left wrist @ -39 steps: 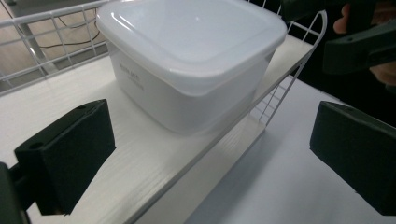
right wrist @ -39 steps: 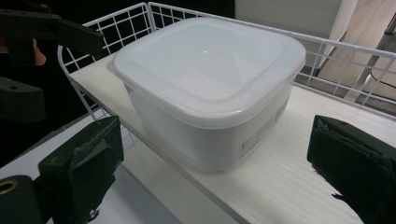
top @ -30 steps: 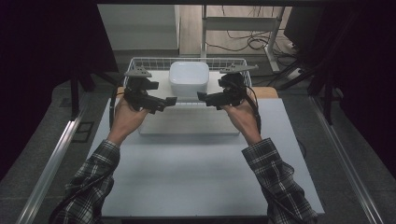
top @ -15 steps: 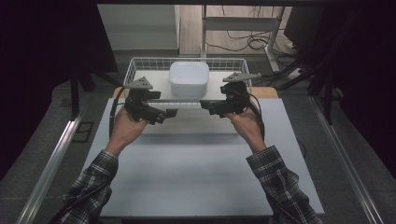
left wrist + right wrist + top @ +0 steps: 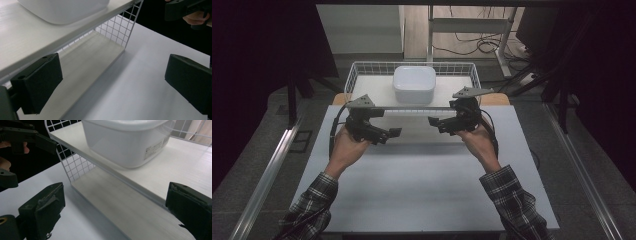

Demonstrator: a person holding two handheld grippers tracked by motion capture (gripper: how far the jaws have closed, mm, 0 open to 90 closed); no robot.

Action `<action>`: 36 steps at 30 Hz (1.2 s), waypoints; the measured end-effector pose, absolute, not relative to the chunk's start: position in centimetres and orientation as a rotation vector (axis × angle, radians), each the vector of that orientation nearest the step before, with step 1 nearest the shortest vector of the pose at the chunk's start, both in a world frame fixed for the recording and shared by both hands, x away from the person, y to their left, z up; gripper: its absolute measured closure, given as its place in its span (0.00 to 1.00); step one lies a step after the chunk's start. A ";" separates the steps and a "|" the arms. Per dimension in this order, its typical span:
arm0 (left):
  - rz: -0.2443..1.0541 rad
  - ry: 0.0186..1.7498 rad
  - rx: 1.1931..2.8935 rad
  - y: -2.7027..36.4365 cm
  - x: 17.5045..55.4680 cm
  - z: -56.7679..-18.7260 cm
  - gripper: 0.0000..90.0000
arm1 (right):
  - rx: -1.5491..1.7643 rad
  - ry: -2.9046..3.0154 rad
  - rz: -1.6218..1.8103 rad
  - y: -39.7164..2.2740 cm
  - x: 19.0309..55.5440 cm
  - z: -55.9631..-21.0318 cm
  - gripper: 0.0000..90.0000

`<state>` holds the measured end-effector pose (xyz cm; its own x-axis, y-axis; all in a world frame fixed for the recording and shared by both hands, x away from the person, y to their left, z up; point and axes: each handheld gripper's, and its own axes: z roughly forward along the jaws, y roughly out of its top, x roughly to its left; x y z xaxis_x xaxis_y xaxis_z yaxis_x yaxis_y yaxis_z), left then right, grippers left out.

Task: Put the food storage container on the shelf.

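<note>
before the rack (image 5: 412, 107), both grippers agape

White rack and tub

A two-level white wire rack (image 5: 354, 75) stands at the far edge of the table; a white lidded plastic tub (image 5: 414, 84) sits upright in the middle of its upper shelf (image 5: 190, 157).

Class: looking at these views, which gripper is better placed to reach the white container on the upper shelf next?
Probably right. The right gripper is open, sits slightly nearer the rack, and its view faces the white container closely. The left gripper, also open, sits lower and farther back.
</note>
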<state>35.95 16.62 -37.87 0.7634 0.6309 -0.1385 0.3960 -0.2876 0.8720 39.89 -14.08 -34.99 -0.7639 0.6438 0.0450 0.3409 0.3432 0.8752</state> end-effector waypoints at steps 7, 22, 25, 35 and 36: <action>0.276 0.762 1.916 16.6 34.7 -38.8 0.02 | 0.871 2.289 1.365 -14.4 38.7 -35.7 0.02; 0.272 0.763 1.916 16.2 32.2 -42.0 0.03 | 0.816 2.283 1.378 -14.6 36.2 -38.1 0.02; 0.279 0.765 1.912 16.1 31.7 -42.7 0.04 | 0.808 2.275 1.370 -14.6 35.8 -38.9 0.02; 0.282 0.794 1.905 16.2 30.9 -45.3 0.06 | 0.782 2.305 1.345 -14.5 34.5 -41.4 0.02; 0.271 0.795 1.902 16.2 30.8 -45.5 0.06 | 0.777 2.309 1.335 -14.5 34.5 -41.6 0.02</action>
<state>30.80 16.20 -45.48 0.7573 0.6340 -0.1568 0.4063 -0.2693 0.8732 34.48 -14.52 -41.64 -0.7833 0.6207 -0.0353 0.2793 0.4019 0.8721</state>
